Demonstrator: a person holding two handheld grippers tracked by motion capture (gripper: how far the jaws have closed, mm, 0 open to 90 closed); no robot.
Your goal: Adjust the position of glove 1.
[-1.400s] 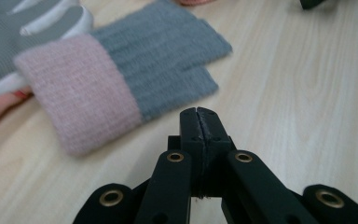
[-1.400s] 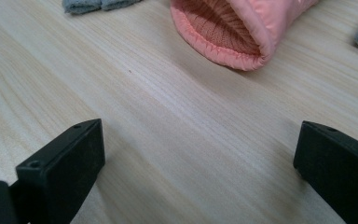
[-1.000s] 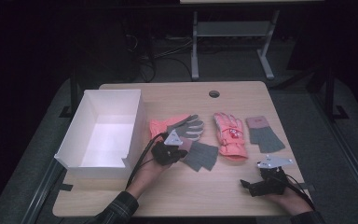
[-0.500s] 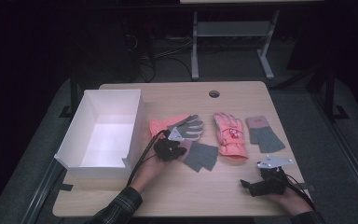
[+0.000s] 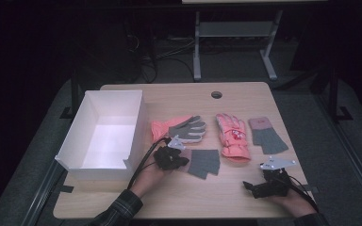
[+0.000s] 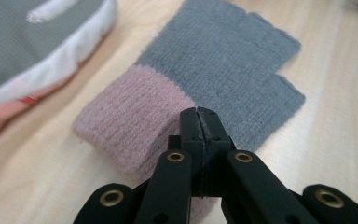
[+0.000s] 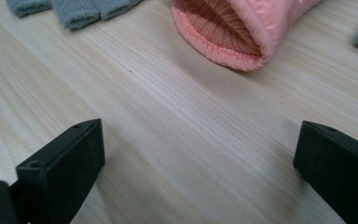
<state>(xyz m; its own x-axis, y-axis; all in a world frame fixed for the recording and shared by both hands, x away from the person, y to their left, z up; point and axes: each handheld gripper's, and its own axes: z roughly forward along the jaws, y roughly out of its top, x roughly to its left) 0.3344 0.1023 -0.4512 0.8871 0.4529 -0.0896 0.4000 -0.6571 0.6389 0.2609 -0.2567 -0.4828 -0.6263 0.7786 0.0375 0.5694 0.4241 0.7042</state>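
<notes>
Left tool (image 6: 199, 122) has its jaws pressed together over the pink cuff of the grey glove (image 6: 223, 60), which lies flat on the desk (image 5: 202, 193) beside the white box (image 5: 104, 132). Right tool (image 7: 198, 168) rests with jaws apart near the pink glove (image 7: 242, 28).

Under the closed jaws of the left gripper (image 6: 199, 122), the near edge of the grey fingerless glove's (image 6: 223, 70) pink cuff is covered, so whether any knit is pinched between the tips cannot be told. Left of those jaws, the padded grey-and-white glove (image 6: 37, 42) runs off the picture's edge. Ahead of the right gripper's (image 7: 198, 158) wide-apart jaws, the pink glove (image 7: 242, 28) shows just its cuff opening, its fingers cut off above.
</notes>
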